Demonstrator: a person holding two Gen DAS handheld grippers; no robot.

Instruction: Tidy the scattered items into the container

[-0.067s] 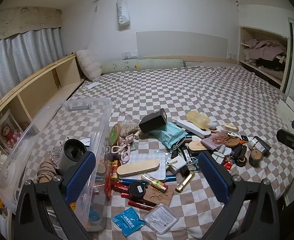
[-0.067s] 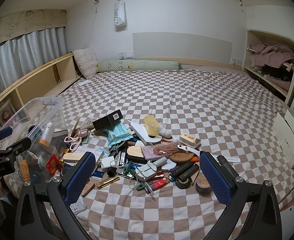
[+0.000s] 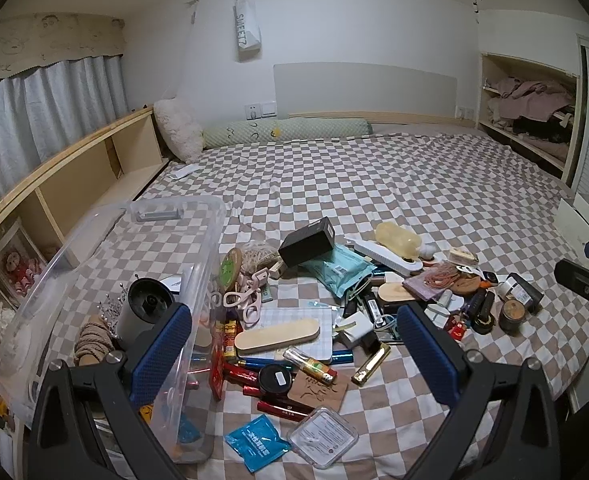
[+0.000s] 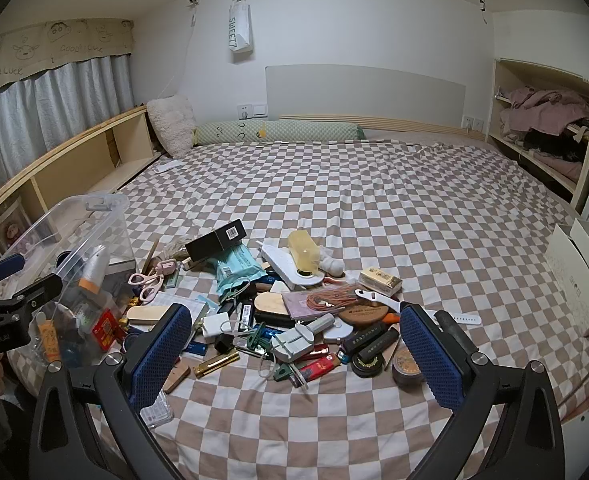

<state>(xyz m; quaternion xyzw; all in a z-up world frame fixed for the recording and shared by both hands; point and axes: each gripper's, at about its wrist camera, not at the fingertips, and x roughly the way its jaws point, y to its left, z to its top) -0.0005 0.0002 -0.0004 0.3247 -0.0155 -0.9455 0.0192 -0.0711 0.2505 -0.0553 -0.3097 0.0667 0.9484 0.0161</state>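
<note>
We are holding the left tongs [image 3: 294,352] and the right tongs [image 4: 296,354] wide open and empty above the pile of scattered small items [image 4: 294,312], probably to choose a first target. The pile is lying on the checkered bed [image 4: 374,208]. The clear plastic container [image 3: 106,264] is standing just beside it on the left, already partly filled.

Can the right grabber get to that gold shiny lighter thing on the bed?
Probably yes. The right gripper is open and holds nothing, and the gold lighter lies bare on the checkered sheet just ahead of its left finger, at the pile's near edge, with nothing on top.
</note>
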